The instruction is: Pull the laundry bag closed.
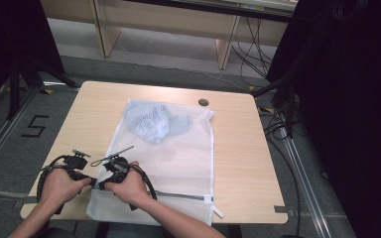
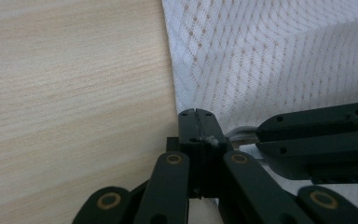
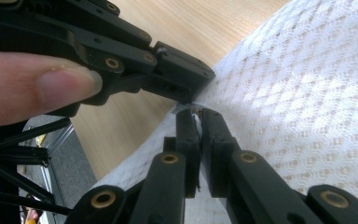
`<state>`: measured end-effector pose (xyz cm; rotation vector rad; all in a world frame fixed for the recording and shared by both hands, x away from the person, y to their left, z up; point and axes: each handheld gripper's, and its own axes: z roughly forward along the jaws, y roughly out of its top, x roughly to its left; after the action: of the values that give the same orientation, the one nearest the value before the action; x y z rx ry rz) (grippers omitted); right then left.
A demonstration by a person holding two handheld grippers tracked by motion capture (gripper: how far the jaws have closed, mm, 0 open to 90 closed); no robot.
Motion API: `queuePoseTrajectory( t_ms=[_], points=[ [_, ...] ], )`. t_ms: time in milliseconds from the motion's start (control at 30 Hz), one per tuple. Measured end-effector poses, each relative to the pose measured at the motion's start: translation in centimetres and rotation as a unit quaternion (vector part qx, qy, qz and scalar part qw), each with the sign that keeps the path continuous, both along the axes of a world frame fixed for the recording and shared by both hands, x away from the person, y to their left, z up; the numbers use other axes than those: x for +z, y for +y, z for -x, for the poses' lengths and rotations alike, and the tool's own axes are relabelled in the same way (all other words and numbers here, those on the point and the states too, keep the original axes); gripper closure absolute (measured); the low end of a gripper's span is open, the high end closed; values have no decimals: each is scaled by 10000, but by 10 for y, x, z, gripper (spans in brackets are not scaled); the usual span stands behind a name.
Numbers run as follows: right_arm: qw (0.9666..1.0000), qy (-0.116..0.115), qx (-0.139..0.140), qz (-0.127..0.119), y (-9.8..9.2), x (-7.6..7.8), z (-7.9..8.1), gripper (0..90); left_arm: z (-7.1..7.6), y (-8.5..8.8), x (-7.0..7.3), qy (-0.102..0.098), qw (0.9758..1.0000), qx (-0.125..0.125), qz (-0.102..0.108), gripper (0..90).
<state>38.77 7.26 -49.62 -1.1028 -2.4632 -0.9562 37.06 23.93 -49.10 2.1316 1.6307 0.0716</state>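
A white mesh laundry bag (image 1: 178, 158) lies flat on the wooden table (image 1: 238, 148), with a light blue garment (image 1: 151, 123) bunched inside its far end. A dark zipper (image 1: 183, 195) runs along its near edge. Both grippers meet at the bag's near left corner. My left gripper (image 1: 90, 181) (image 2: 196, 114) is shut, with a scrap of the bag's white edge (image 2: 209, 139) pinched in the seam of its jaws. My right gripper (image 1: 102, 183) (image 3: 196, 116) is shut on the bag's edge right beside it, and white material shows between its pads. In the left gripper view the right gripper (image 2: 317, 140) comes in from the right.
A round cable hole (image 1: 203, 102) sits at the table's far edge. The table's near edge runs just under the hands. Dark stands (image 1: 20, 74) and cables (image 1: 283, 119) flank the table on the floor. Bare wood (image 2: 74, 93) lies left of the bag.
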Motion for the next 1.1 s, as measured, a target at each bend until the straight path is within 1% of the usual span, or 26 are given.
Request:
queuePoseTrajectory(
  t_ms=[33,67,100,133,200,233,267,433,467,500,567,600,633,667,767,800,833,867,967,1000,1067,1100],
  points=[
    [10000,-5,20,-11,-1,0,0,871,0,0,0,-9,10000,-1,4,899],
    [9999,-73,83,10,-2,0,-1,871,0,0,0,-11,10000,0,2,899],
    [9999,-60,83,-2,-2,0,-1,871,0,0,0,-10,10000,-2,4,900],
    [10000,26,13,-8,-2,0,0,871,0,0,0,-5,10000,2,8,900],
    [10000,-39,15,24,-2,1,1,871,0,1,0,-5,10000,3,22,899],
    [10000,9,11,22,-2,1,2,871,0,1,0,-10,10000,16,38,900],
    [10000,-41,63,24,-3,0,2,871,0,1,0,-7,10000,12,31,900],
    [9999,-113,71,56,-4,2,4,871,0,1,0,0,10000,5,16,899],
    [9999,-80,35,90,-4,3,4,871,0,1,0,-5,10000,11,15,900],
    [9999,-107,79,65,-5,3,4,871,0,1,0,-3,10000,8,8,900],
    [9999,-59,25,86,-5,4,5,871,0,0,0,-3,10000,14,3,900],
    [9998,-146,81,106,-6,4,4,871,0,0,0,-10,10000,21,-5,900],
    [9998,-121,106,90,-6,4,4,871,0,0,0,-8,10000,20,2,899],
    [9998,-107,115,125,-7,5,5,871,0,0,0,-1,10000,13,6,899],
    [9997,-163,136,111,-7,6,6,871,0,1,0,-2,10000,11,6,899],
    [9995,-187,175,159,-8,6,6,871,0,0,0,-2,10000,12,6,899],
    [9994,-216,216,136,-8,6,6,871,0,0,0,-2,10000,16,5,899],
    [9995,-213,183,139,-8,6,6,871,0,0,0,-1,10000,13,3,899],
    [9994,-222,210,155,-9,7,7,871,0,0,0,-5,10000,17,-1,900],
    [9995,-177,166,190,-10,8,7,871,0,0,0,-11,10000,20,-8,899],
    [9993,-248,216,182,-11,8,7,871,0,0,0,-2,10000,19,-13,899],
    [9994,-234,173,159,-11,9,7,871,0,0,0,-3,10000,17,1,899]
  ],
)
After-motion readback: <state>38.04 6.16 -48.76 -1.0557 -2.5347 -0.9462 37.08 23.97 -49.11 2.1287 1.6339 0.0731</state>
